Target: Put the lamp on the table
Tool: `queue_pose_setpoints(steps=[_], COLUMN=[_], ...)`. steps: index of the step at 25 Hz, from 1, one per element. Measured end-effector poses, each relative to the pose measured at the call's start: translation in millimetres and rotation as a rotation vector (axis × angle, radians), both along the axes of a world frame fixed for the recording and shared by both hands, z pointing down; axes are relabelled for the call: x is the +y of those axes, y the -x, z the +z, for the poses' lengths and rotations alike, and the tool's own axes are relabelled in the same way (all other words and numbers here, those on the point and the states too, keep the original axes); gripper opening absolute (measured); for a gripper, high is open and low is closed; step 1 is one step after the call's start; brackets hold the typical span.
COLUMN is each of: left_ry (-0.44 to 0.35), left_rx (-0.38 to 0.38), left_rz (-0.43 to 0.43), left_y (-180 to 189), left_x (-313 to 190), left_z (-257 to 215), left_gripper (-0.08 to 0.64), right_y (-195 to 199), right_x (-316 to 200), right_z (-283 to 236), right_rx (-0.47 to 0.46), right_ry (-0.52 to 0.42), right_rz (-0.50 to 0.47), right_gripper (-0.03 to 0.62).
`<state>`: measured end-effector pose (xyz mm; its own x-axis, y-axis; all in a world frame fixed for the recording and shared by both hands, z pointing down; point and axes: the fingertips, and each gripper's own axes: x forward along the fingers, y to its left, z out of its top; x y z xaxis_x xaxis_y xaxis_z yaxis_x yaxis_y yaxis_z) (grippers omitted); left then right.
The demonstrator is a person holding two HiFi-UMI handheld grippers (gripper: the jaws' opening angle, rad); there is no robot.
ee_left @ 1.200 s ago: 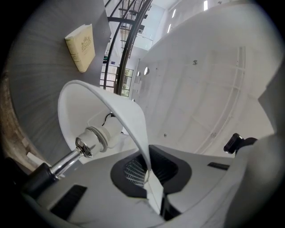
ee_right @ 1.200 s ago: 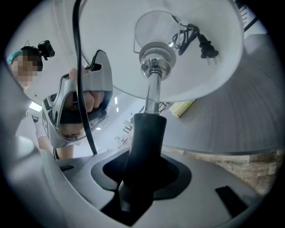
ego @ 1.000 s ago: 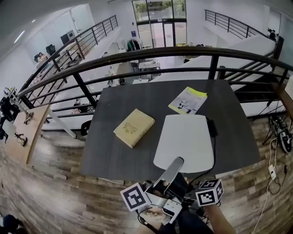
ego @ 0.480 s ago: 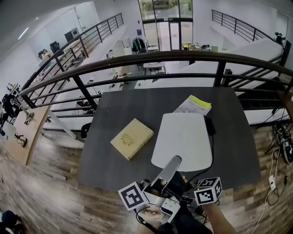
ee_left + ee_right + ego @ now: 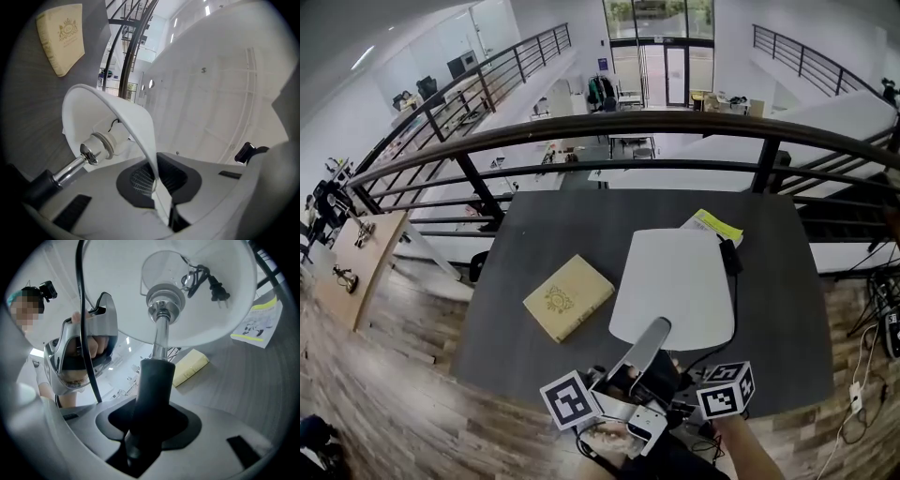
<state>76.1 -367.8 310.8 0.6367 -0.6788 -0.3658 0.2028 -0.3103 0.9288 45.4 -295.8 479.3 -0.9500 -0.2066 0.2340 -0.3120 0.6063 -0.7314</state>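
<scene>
The lamp has a wide white shade [image 5: 675, 286] on a chrome and black stem [image 5: 645, 349], and it hangs tilted over the near part of the dark table [image 5: 534, 234]. My left gripper [image 5: 614, 389] is shut on the shade's thin rim [image 5: 149, 154], at the near end of the shade. My right gripper [image 5: 675, 382] is shut on the black stem [image 5: 152, 390]. Inside the shade [image 5: 187, 301] I see the bulb socket [image 5: 101, 145] and the coiled plug [image 5: 208, 284]. The black cord [image 5: 86, 333] hangs down past the left gripper [image 5: 89, 348].
A tan book [image 5: 567, 297] lies on the table left of the lamp. A yellow-and-white leaflet [image 5: 712, 225] pokes out from behind the shade at the far right. A dark metal railing [image 5: 628, 127] runs behind the table, with a drop to a lower floor beyond.
Both grippers and the lamp have moved forward over the table. The shade now covers more of the leaflet. Both grips are unchanged.
</scene>
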Motion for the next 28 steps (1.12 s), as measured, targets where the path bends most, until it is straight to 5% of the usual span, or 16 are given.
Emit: queue_pose_setpoints(steps=[28], left_ry=[0.060], left_rx=[-0.009], left_rz=[0.027], left_y=[13.3], left_x=[-82.8], left_z=[36.4], left_gripper=[0.018], right_y=[7.1], right_x=[-86.0], right_z=[37.5], right_rx=[0.044], right_ry=[-0.012], right_rz=[0.008], right_gripper=[0.158])
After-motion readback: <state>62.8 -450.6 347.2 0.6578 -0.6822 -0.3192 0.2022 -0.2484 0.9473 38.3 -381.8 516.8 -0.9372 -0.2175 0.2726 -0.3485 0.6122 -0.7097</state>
